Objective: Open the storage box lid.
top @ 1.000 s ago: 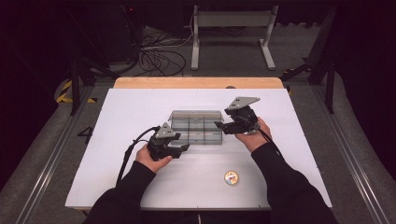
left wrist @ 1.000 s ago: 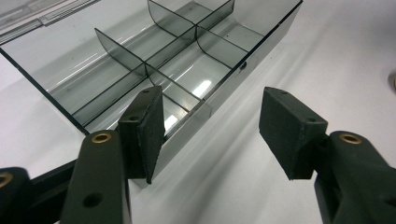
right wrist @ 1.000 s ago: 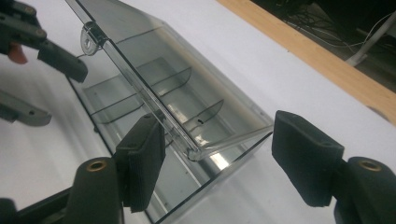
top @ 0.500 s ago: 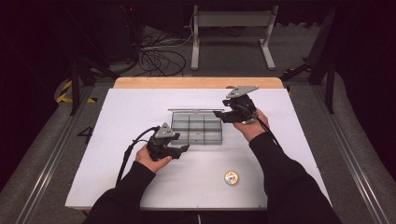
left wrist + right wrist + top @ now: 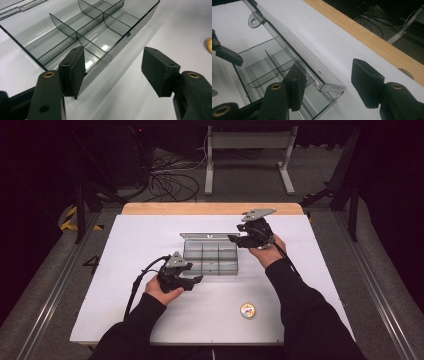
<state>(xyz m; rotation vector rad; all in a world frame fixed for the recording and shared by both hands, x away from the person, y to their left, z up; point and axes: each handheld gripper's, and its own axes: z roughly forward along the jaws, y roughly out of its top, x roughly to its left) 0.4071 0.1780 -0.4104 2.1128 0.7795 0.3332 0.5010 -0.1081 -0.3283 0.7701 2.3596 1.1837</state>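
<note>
A clear grey compartment box (image 5: 210,262) sits mid-table with its hinged lid (image 5: 202,235) swung up along the far edge. My right gripper (image 5: 235,239) is at the box's far right corner. In the right gripper view its jaws (image 5: 329,85) straddle the lid's free corner (image 5: 332,87); they have just been closing, with the right pad still clear of the plastic. My left gripper (image 5: 196,281) is at the near left corner, open. Its jaws (image 5: 116,72) straddle the box's front wall (image 5: 120,42), and the left pad (image 5: 75,72) hangs over a corner compartment.
A small round orange disc (image 5: 247,310) lies on the white table (image 5: 125,270) near the front, right of centre. A wooden strip (image 5: 210,208) borders the far edge. Cables and a metal stand (image 5: 247,140) are on the floor beyond.
The right gripper has moved up and toward the far edge, and the lid has swung from lying on the box to standing open. The left gripper has stayed put.
</note>
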